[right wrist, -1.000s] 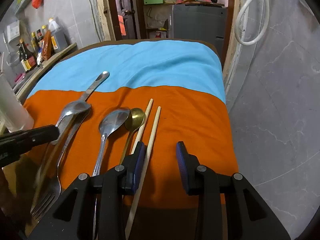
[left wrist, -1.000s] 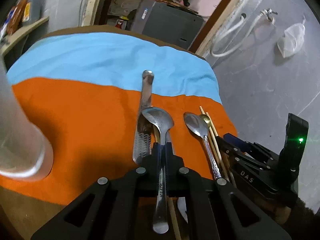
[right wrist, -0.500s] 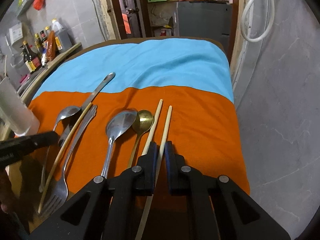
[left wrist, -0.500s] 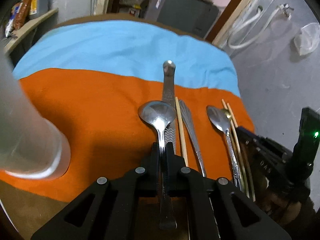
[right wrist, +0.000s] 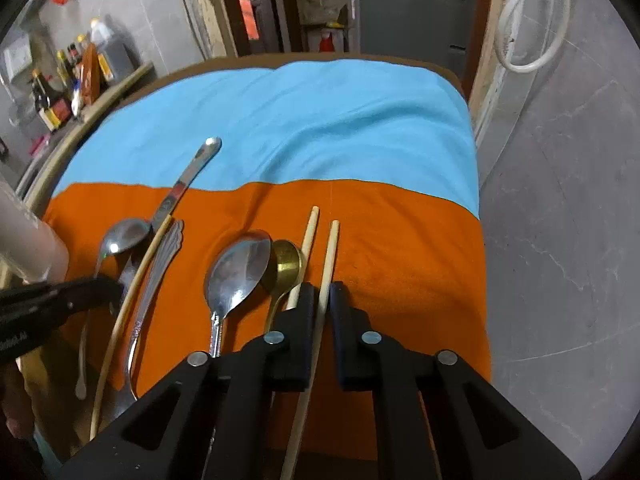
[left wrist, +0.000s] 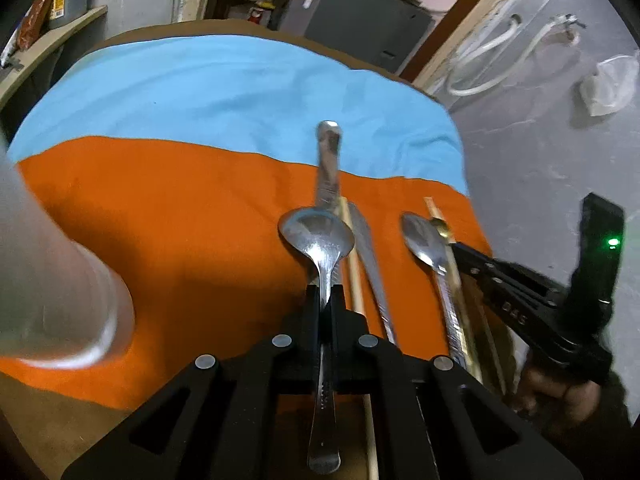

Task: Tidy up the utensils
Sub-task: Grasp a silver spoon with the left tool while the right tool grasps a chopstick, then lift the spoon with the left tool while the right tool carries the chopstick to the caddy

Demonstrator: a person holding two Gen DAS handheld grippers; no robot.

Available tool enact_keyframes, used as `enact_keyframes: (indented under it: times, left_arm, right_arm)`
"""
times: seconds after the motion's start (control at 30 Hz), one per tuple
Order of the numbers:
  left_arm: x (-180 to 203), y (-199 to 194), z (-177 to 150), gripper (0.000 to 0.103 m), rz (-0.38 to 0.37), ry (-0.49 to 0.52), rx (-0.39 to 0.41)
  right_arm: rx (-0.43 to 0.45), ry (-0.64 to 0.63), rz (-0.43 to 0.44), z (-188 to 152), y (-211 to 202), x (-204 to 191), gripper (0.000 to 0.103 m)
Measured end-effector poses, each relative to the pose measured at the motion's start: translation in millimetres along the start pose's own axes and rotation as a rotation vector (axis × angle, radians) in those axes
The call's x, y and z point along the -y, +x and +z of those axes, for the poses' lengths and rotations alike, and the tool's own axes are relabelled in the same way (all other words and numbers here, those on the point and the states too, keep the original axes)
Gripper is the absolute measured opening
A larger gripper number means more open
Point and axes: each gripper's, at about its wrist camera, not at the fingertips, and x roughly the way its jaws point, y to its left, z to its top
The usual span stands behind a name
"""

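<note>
Left gripper: jaws clamped on the neck of a steel spoon, bowl forward over the orange cloth, handle running back between the fingers.

Right gripper: jaws clamped on a chopstick, tip pointing toward the blue cloth.

Second chopstick: just left of the held one, partly under the right gripper's left finger.

Brass spoon and large steel spoon: side by side, left of the chopsticks, bowls touching or overlapping.

Third chopstick, fork handle and knife: close together near the left gripper; the knife's end reaches onto the blue cloth.

Cup: pale, at the left edge of the orange cloth.

Open room: wide bare orange cloth between cup and spoon; bare strip right of the held chopstick up to the table's right edge; blue cloth almost wholly free.
</note>
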Motion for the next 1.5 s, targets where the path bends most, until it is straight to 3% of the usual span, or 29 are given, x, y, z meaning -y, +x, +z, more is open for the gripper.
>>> enact_keyframes:
  times: [0.13, 0.23, 0.33, 0.6, 0.87, 1.17, 1.37, 1.5]
  left_arm:
    - [8, -16, -11, 0.002, -0.007, 0.055, 0.052]
    - [16, -27, -20, 0.001, -0.013, 0.097, 0.097]
    - [22, -32, -27, 0.000, -0.003, 0.136, 0.118]
    - [20, -27, -38, 0.000, 0.022, 0.169, 0.052]
    - [11, -16, -39, 0.000, 0.014, 0.162, -0.064]
    - [5, -6, -22, 0.000, -0.016, 0.116, -0.160]
    - [2, -16, -29, 0.000, -0.029, 0.106, -0.107]
    - [-5, -44, -38, 0.000, -0.092, 0.085, 0.010]
  right_arm:
    - [0.093, 0.097, 0.117, -21, -17, 10, 0.003]
    - [0.183, 0.116, 0.141, -34, -40, 5, 0.003]
    - [0.218, 0.101, 0.139, -45, -55, -7, 0.003]
    - [0.202, 0.124, 0.169, -58, -65, -27, 0.003]
    - [0.110, 0.110, 0.187, -60, -47, -44, 0.003]
    - [-0.034, 0.057, 0.104, -44, -27, -58, 0.004]
    - [-0.084, 0.057, 0.055, -34, -23, -65, 0.003]
    - [0.015, 0.138, 0.138, -43, -39, -56, 0.002]
